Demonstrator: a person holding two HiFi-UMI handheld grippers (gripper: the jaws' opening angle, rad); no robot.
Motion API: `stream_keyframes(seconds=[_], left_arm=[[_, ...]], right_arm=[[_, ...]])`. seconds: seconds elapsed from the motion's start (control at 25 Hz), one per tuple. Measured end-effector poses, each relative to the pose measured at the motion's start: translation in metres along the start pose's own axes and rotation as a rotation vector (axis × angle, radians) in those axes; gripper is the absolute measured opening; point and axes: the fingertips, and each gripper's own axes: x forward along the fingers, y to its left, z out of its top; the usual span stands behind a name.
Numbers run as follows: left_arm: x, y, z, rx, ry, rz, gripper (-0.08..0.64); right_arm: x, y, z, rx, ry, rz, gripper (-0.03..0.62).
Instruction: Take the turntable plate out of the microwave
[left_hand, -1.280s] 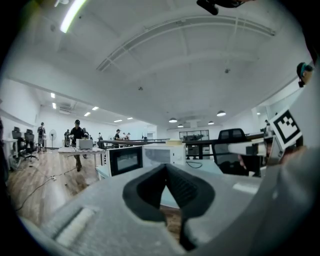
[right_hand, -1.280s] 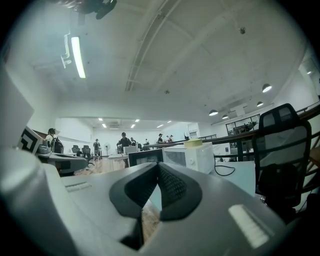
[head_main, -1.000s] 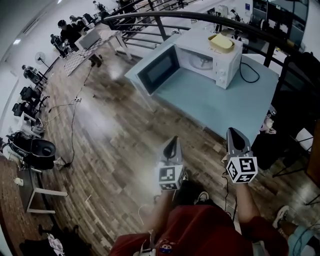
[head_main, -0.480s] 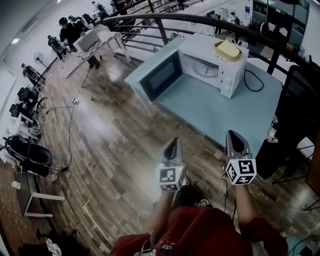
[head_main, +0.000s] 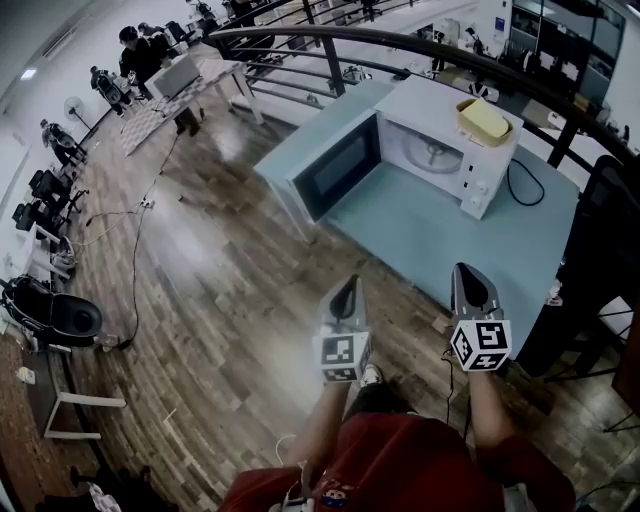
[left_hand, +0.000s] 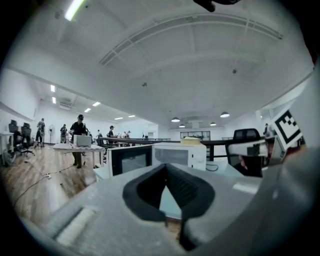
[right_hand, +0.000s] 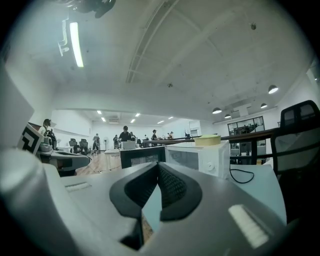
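Observation:
A white microwave (head_main: 450, 150) stands on a pale blue table (head_main: 440, 235) with its dark-windowed door (head_main: 338, 165) swung wide open to the left. Inside the cavity lies the round glass turntable plate (head_main: 436, 152). My left gripper (head_main: 346, 288) and right gripper (head_main: 470, 278) are both shut and empty, held level side by side over the wooden floor, short of the table's near edge. The microwave (left_hand: 179, 154) shows ahead in the left gripper view, and the microwave (right_hand: 200, 156) also shows ahead in the right gripper view.
A yellow sponge-like block (head_main: 484, 120) lies on top of the microwave. A black power cord (head_main: 522, 185) runs off its right side. A dark curved railing (head_main: 420, 45) passes behind the table. A black office chair (head_main: 600, 260) stands at the right. People and desks (head_main: 150, 70) are far left.
Both grippers and the person have moved forward toward the table; the microwave now looks nearer and lower in the head view. Jaws stayed shut.

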Motion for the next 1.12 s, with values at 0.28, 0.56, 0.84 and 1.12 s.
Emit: stream_keyframes(seconds=[0.28, 0.56, 0.84, 1.12], left_arm=[[0.038, 0.037, -0.012, -0.038, 0.049, -0.032, -0.003], [0.073, 0.067, -0.022, -0.047, 0.075, -0.057, -0.003], [0.106, 0.096, -0.028, -0.052, 0.090, -0.083, -0.002], [0.133, 0.120, -0.028, -0.066, 0.089, -0.106, -0.003]], right_arm=[[0.050, 0.012, -0.006, -0.013, 0.047, -0.007, 0.002], [0.098, 0.020, -0.012, -0.023, 0.082, -0.021, 0.002], [0.139, 0.026, -0.017, -0.023, 0.101, -0.038, 0.002], [0.174, 0.032, -0.015, -0.034, 0.111, -0.055, 0.002]])
